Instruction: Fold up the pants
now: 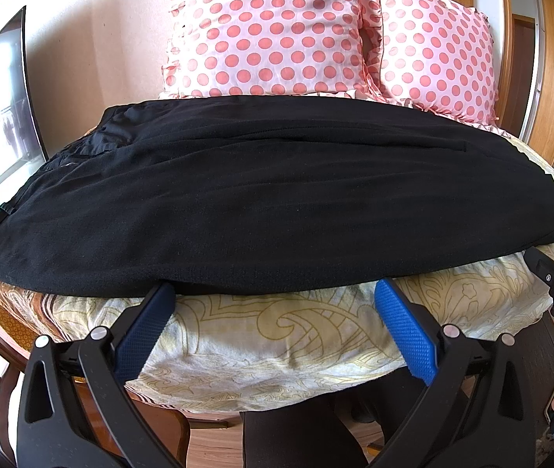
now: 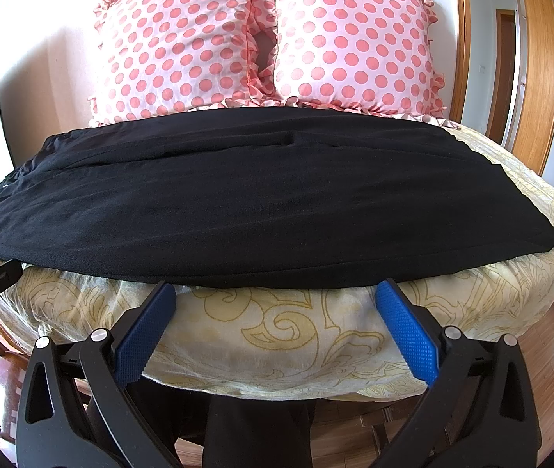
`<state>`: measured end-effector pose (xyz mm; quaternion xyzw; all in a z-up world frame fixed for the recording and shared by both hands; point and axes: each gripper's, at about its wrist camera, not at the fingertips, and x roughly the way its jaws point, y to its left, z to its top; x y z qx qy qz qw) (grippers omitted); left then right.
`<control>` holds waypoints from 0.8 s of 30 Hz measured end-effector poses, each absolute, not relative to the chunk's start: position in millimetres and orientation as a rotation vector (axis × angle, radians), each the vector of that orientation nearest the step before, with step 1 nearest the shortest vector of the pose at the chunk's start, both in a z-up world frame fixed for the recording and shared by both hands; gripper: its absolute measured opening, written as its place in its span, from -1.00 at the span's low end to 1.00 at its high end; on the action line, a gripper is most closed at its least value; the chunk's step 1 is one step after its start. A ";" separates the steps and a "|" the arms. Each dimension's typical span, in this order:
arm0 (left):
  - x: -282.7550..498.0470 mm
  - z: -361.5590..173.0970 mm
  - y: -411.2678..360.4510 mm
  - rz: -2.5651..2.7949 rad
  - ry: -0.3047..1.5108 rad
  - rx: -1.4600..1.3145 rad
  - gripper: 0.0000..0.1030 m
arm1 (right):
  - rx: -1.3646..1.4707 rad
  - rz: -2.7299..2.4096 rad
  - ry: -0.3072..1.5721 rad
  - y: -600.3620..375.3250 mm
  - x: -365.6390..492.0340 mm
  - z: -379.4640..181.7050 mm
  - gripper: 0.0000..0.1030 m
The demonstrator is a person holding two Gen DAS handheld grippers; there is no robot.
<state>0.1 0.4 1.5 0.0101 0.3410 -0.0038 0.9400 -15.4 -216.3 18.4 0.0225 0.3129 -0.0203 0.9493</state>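
The black pants (image 1: 277, 195) lie spread flat across the bed (image 1: 277, 335), running crosswise from 9 o'clock to 3 o'clock in both wrist views, with what looks like the waistband bunched at 9 to 10 o'clock and the leg hems ending at 3 o'clock. A long seam runs through the middle of the cloth, so the legs seem already laid one over the other lengthwise; I judge the first fold done and the crosswise folds, hem toward waist, still to come. The left gripper (image 1: 273, 292) waits at the near hem with its jaws released and wide apart, the blue pads touching or just short of the cloth edge and clasping nothing. The right gripper (image 2: 277, 292) stands the same way, spread and empty, at the near edge of the pants. Toward 12 o'clock two pink dotted pillows (image 2: 269, 39) stand just behind the far edge of the cloth, leaving little room that way. At 3 o'clock bare patterned bedspread shows beyond the hems, offering space for a lift. At 9 o'clock the cloth reaches the bed's edge, near a dark screen (image 1: 0, 109), so that side is tight.
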 end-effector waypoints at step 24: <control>-0.1 1.5 0.4 -0.008 0.695 0.021 0.97 | 0.045 -0.041 0.633 -215.9 -16.6 16.2 0.97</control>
